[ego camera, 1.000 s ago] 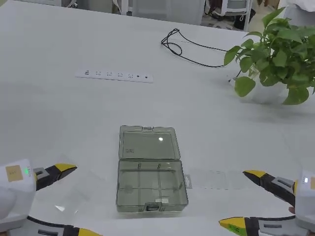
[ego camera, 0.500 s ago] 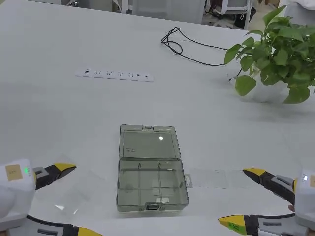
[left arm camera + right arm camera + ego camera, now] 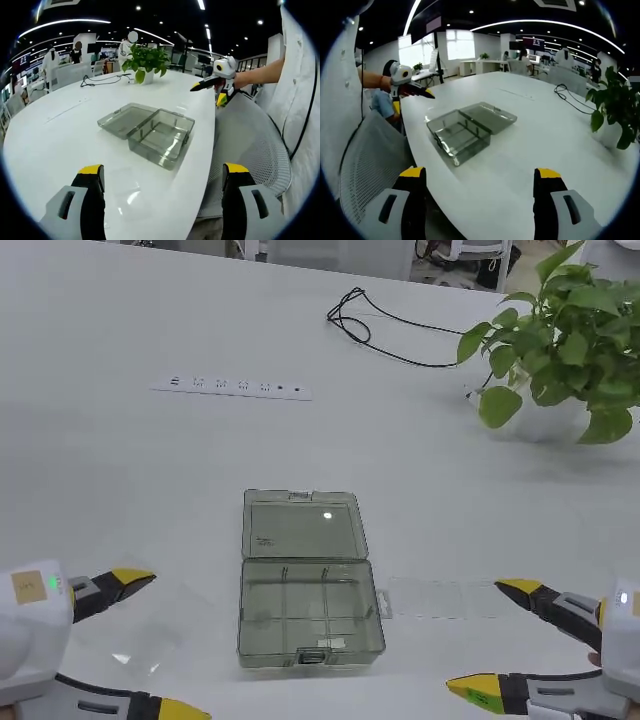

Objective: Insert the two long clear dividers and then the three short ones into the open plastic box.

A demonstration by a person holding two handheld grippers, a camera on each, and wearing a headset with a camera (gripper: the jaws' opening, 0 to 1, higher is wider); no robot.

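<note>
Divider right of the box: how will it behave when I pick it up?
The divider lies flat on the table, so it is probably thin and hard to get a jaw under; a push may just slide it. It looks like clear, smooth plastic, so it is likely light, slippery and perhaps a little bendy.

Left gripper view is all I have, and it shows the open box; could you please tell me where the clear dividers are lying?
Observer: In the head view, faint clear dividers lie flat on the table just right of the open plastic box; I cannot count them.
Operator: Thank you. Is the right gripper free to take them?
Observer: Its own view shows the right gripper open, with nothing between its jaws.
</note>
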